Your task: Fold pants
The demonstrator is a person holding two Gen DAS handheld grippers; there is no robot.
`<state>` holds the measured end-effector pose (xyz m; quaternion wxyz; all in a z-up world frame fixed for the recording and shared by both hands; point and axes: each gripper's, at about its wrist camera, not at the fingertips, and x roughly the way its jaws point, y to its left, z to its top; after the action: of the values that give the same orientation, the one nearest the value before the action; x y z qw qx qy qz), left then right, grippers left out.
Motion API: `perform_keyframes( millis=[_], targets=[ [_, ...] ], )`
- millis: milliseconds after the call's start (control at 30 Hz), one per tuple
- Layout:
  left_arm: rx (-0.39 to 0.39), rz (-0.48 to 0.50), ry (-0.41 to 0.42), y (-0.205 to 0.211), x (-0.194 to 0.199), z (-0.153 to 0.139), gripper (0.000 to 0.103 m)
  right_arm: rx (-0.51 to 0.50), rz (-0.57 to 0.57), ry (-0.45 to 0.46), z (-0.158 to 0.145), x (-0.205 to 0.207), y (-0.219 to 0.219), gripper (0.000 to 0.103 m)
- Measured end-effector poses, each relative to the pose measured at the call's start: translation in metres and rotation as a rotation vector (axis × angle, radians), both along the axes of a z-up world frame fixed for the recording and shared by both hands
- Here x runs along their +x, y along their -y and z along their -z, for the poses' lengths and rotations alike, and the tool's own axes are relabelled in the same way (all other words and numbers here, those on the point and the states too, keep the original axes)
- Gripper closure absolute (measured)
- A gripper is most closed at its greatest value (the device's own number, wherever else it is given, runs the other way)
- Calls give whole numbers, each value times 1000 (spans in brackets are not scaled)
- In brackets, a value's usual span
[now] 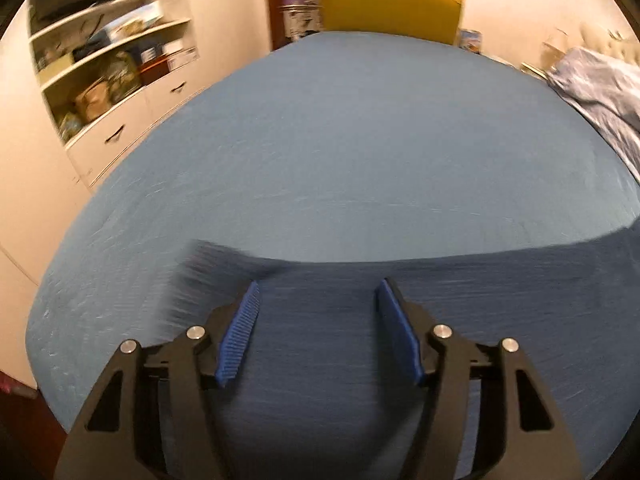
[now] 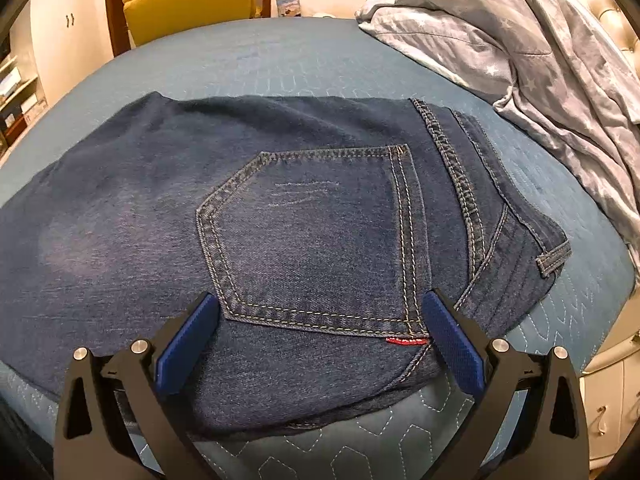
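Dark blue jeans (image 2: 280, 208) lie folded flat on the blue quilted bed cover (image 2: 280, 52), back pocket (image 2: 316, 232) up, waistband to the right. My right gripper (image 2: 320, 312) is open and empty, hovering over the pocket's near edge. In the left wrist view the jeans (image 1: 400, 300) show blurred under my left gripper (image 1: 318, 292), which is open and empty above the denim near its far edge.
A crumpled grey star-print duvet (image 2: 540, 40) lies at the right of the bed. A yellow chair (image 1: 392, 4) stands beyond the far edge. White shelves and drawers (image 1: 116, 80) stand at the left. A white nightstand (image 2: 608, 400) is at the lower right.
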<state>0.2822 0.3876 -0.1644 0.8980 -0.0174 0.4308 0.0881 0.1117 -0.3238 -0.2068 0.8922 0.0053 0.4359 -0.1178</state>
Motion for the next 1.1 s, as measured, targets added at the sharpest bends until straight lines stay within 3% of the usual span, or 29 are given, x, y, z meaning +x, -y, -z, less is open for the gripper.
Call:
perform_keyframes(
  millis=[67, 100, 133, 267, 367, 433, 467, 500, 533, 633, 700, 767, 833, 900, 1000, 1100],
  targets=[
    [-4, -9, 2, -25, -7, -1, 38, -9, 14, 17, -5, 0, -2, 5],
    [59, -70, -16, -40, -11, 0, 30, -5, 17, 28, -9, 2, -6, 5],
    [86, -115, -14, -57, -18, -2, 28, 11, 2, 46, -18, 6, -15, 6],
    [-21, -291, 81, -108, -57, -23, 32, 56, -196, 98, -51, 31, -82, 7],
    [-85, -259, 154, -101, -87, -36, 37, 124, -367, 82, -60, 66, -159, 7],
    [-106, -177, 135, -86, -99, -28, 37, 142, -449, 65, -62, 84, -207, 7],
    [-88, -150, 109, -81, -102, -22, 37, 160, -497, 56, -62, 91, -231, 7],
    [-18, -142, 62, -76, -106, -12, 36, 178, -545, 45, -61, 99, -256, 7],
    [6, -147, 45, -73, -114, -3, 32, 185, -589, 25, -59, 106, -286, 7],
    [-135, -222, 89, -91, -130, -1, 27, 171, -682, -27, -47, 121, -353, 7],
    [-77, -304, 130, -95, -144, -14, 29, 138, -713, -47, -38, 126, -381, 8],
    [-217, -339, 180, -107, -158, -22, 30, 90, -726, -67, -25, 131, -403, 11],
    [-486, -379, 234, -121, -174, -17, 34, 22, -694, -91, -8, 139, -413, 19],
    [-644, -381, 228, -124, -179, -6, 47, 30, -671, -121, 4, 146, -410, 20],
    [-787, -344, 221, -116, -180, 8, 50, 19, -678, -77, 6, 141, -409, 19],
    [-820, -347, 193, -91, -183, 19, 50, 20, -671, -82, 10, 141, -410, 18]
  ],
)
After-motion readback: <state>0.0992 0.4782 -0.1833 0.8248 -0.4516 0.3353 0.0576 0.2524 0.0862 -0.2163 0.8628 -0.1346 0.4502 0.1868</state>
